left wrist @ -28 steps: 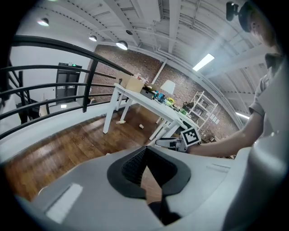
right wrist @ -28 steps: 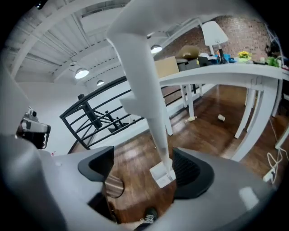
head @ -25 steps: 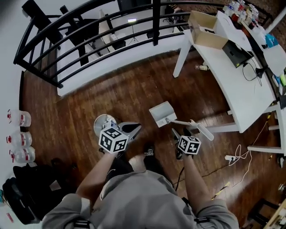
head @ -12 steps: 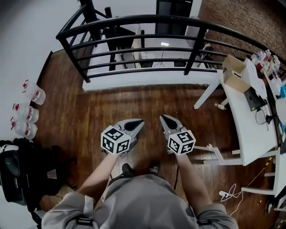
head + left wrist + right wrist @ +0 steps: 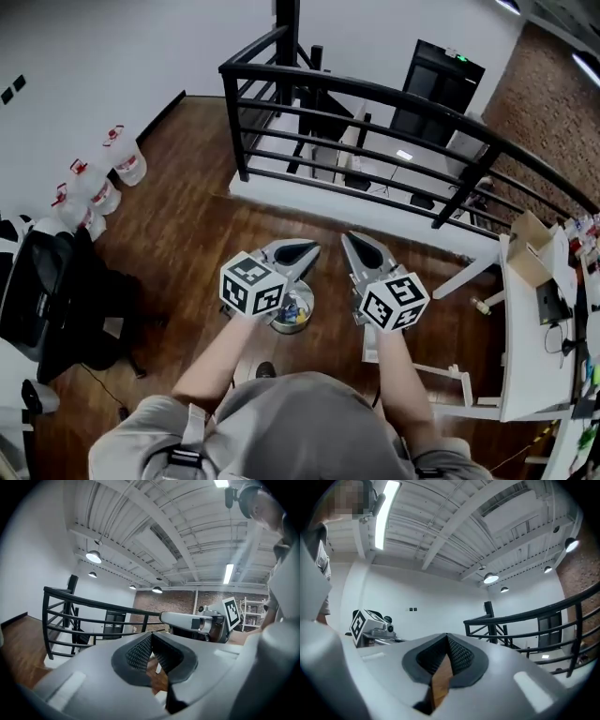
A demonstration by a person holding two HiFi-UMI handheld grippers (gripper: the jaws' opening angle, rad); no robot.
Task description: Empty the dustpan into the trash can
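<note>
Wooden floor (image 5: pixel 178 234) and a black railing (image 5: pixel 394 94) fill my view. The left gripper (image 5: pixel 302 249) and right gripper (image 5: pixel 360 247) are both pressed together, empty. The trash can (image 5: pixel 292 317) sits under the left one; the pale shape beside it may be the dustpan (image 5: pixel 369 345).

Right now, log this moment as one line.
left gripper: shut, empty | right gripper: shut, empty | both: pointing level | trash can: on floor under left gripper

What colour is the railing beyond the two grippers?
The railing is black; the head view shows it best.
</note>
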